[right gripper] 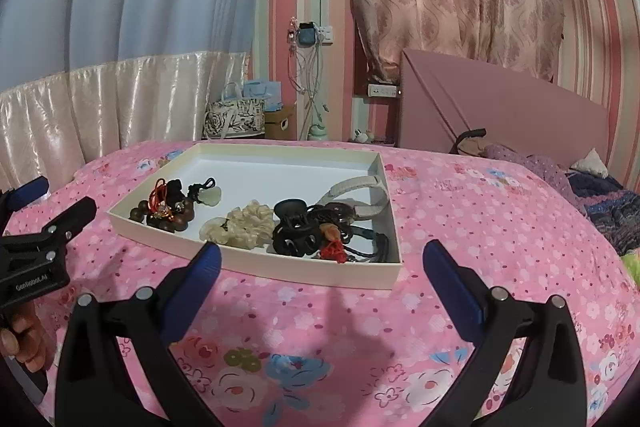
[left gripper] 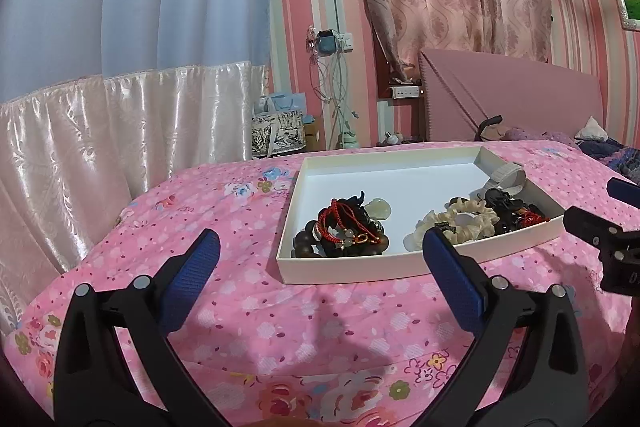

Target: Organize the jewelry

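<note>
A shallow white box (left gripper: pixel 344 269) (right gripper: pixel 320 273) lies on the pink floral bedspread. Inside it are dark bead bracelets with red cords (left gripper: pixel 340 231) (right gripper: pixel 166 211), a pale jade pendant (left gripper: pixel 380 209) (right gripper: pixel 210 197), a cream scrunchie (left gripper: pixel 464 219) (right gripper: pixel 246 221), black hair clips (left gripper: pixel 500 201) (right gripper: pixel 296 227) and a white headband (left gripper: pixel 506 179) (right gripper: pixel 360 187). My left gripper (left gripper: pixel 320 267) is open and empty, just short of the box's near edge. My right gripper (right gripper: pixel 320 269) is open and empty, also near the box's front edge.
The pink bedspread (left gripper: pixel 240 307) covers the bed. A pink headboard (right gripper: pixel 500 115) stands behind it, with purple bedding (right gripper: pixel 580 183) at the right. A patterned bag (right gripper: pixel 234 121) and hanging cables (right gripper: pixel 310 67) sit by the striped wall.
</note>
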The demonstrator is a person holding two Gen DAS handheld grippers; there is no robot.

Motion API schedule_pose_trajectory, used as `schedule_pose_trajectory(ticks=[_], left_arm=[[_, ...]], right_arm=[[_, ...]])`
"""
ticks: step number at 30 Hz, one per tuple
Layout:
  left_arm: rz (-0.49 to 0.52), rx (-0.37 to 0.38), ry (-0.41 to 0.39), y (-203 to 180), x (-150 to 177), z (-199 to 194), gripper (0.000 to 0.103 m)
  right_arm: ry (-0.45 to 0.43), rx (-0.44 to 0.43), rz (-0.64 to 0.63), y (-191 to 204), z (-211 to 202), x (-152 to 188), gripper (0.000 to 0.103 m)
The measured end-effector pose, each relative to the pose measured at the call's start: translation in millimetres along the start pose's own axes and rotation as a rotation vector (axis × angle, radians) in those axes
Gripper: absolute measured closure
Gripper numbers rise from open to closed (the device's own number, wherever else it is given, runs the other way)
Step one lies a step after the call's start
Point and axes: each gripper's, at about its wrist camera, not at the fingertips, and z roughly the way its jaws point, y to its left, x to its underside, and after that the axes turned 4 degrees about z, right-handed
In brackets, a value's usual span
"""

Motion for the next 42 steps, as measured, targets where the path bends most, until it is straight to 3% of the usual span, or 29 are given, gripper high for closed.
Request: schedule_pose_trajectory(ticks=[12, 42], left_arm=[[-0.041, -0.007, 0.002, 8, 0, 1, 0.003], [-0.030, -0.010, -0.002, 7, 1, -1, 0.003]], right_arm=[[0.016, -0.018, 0.026, -3, 2, -1, 0.002], [0.006, -0.006, 0.046, -9, 0, -2, 0.002]])
